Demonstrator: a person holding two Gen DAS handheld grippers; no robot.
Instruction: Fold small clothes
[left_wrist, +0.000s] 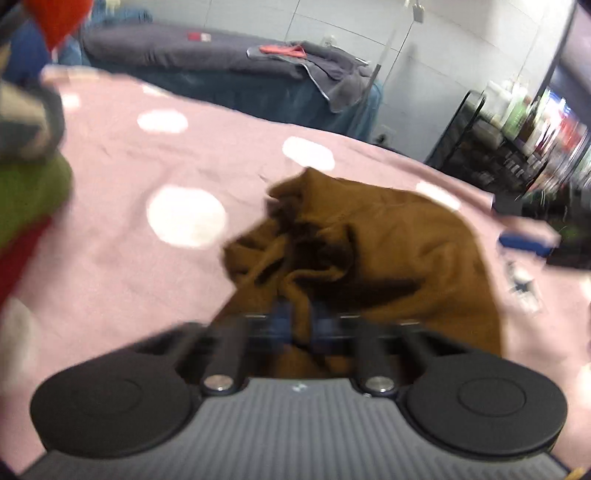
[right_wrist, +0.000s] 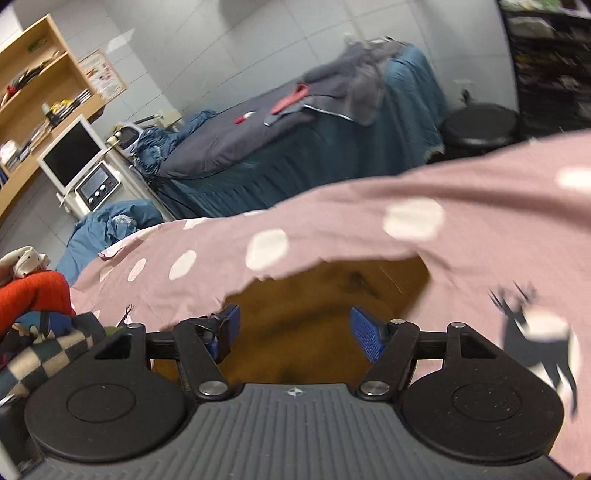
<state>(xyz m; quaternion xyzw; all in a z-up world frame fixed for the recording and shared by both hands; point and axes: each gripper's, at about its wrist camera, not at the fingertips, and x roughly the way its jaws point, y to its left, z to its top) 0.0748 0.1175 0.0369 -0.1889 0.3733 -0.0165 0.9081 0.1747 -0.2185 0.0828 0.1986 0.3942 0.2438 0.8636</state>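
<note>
The brown garment (left_wrist: 369, 251) lies crumpled on the pink dotted sheet (left_wrist: 110, 258) that covers my work surface, well apart from the pile of other clothes (right_wrist: 40, 317) at the sheet's far left; my left tongs (left_wrist: 301, 328) are closed on a bunched fold of its near edge, the cloth pinched up between the blue pads; my right tongs (right_wrist: 293, 332) stand wide open just above the same garment, with nothing between the pads (right_wrist: 364, 330). It looks light, soft and limp, a thin knit that I judge will sag and wrinkle rather than hold a shape, and will not slip from rubbery pads; no fragility to fear. I would take it by a hem or a corner, one layer only, with the right tongs near the opposite edge, so both can pull it taut and flat.
</note>
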